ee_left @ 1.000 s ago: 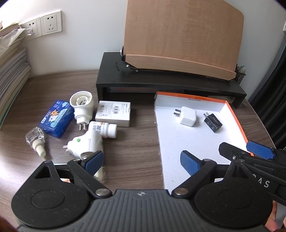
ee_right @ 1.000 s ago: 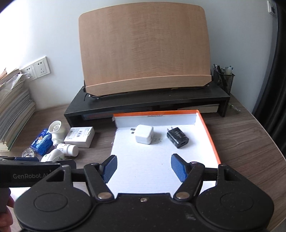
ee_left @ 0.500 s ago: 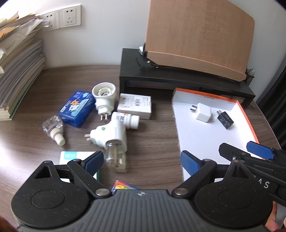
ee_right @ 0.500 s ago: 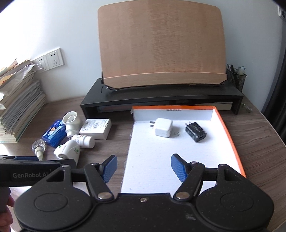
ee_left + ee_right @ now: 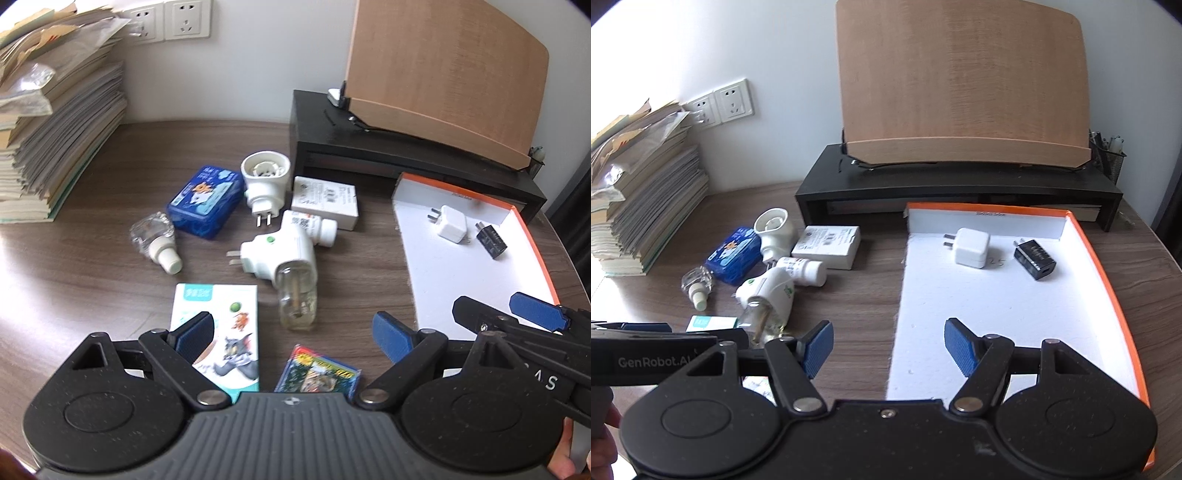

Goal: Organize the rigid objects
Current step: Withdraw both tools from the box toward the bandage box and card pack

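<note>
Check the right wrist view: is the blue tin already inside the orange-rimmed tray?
No, the blue tin lies on the wooden table left of the tray, which holds only a white charger and a black charger.

Both my cams ride on the wrists and look forward and down along the fingers, so the bottom of each shot is my own black frame and blue pads. Left one sits over the near left part of the desk (image 5: 92, 266), close above the cartoon box (image 5: 225, 325), facing the back wall, with the white tray (image 5: 443, 280) off to its right. Right one hangs over the tray's (image 5: 997, 314) near edge, facing the wooden stand (image 5: 960, 81). They overlap a lot: both catch the tray, the stand (image 5: 447, 62), the paper stack (image 5: 55, 122) and wall sockets (image 5: 166, 18). Each cam also catches the other gripper at its side edge.
</note>
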Action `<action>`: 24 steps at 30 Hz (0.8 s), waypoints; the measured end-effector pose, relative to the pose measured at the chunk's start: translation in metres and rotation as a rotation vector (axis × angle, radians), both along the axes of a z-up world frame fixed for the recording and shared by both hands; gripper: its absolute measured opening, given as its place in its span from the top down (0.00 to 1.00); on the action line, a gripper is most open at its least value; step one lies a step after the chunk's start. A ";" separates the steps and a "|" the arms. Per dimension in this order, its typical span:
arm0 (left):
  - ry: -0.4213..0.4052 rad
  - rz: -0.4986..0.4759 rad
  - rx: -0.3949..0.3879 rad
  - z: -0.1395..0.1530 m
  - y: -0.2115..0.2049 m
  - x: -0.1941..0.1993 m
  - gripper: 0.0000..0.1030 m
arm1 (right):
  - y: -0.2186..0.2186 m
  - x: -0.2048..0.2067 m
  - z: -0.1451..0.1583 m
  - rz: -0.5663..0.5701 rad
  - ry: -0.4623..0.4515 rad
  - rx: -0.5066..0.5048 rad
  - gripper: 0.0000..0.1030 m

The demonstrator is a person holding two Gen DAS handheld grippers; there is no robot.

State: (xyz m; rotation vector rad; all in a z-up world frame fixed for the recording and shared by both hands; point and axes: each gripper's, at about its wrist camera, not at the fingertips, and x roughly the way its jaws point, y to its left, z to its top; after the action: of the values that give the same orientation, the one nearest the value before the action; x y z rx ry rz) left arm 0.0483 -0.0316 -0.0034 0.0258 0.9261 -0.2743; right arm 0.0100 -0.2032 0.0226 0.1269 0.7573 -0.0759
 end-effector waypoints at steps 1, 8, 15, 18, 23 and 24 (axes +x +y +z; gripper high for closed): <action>0.002 0.003 0.000 -0.001 0.002 -0.001 0.08 | 0.002 0.000 -0.001 0.000 0.002 0.001 0.22; 0.008 0.007 0.004 -0.005 0.014 -0.002 0.08 | 0.014 -0.003 -0.005 -0.003 0.011 0.006 0.22; 0.016 0.006 0.011 -0.010 0.025 -0.002 0.08 | 0.027 -0.005 -0.011 -0.008 0.024 0.011 0.22; 0.018 0.004 0.013 -0.012 0.030 -0.001 0.08 | 0.032 -0.005 -0.013 -0.011 0.027 0.013 0.22; 0.033 0.015 0.028 -0.023 0.040 0.004 0.07 | 0.038 -0.009 -0.019 -0.012 0.034 0.023 0.22; 0.042 0.019 0.034 -0.027 0.042 0.006 0.07 | 0.039 -0.010 -0.020 -0.016 0.038 0.023 0.22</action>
State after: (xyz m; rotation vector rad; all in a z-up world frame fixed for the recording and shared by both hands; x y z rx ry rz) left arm 0.0545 0.0108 -0.0305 0.0427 0.9720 -0.2422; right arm 0.0000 -0.1643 0.0023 0.1539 0.7957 -0.0848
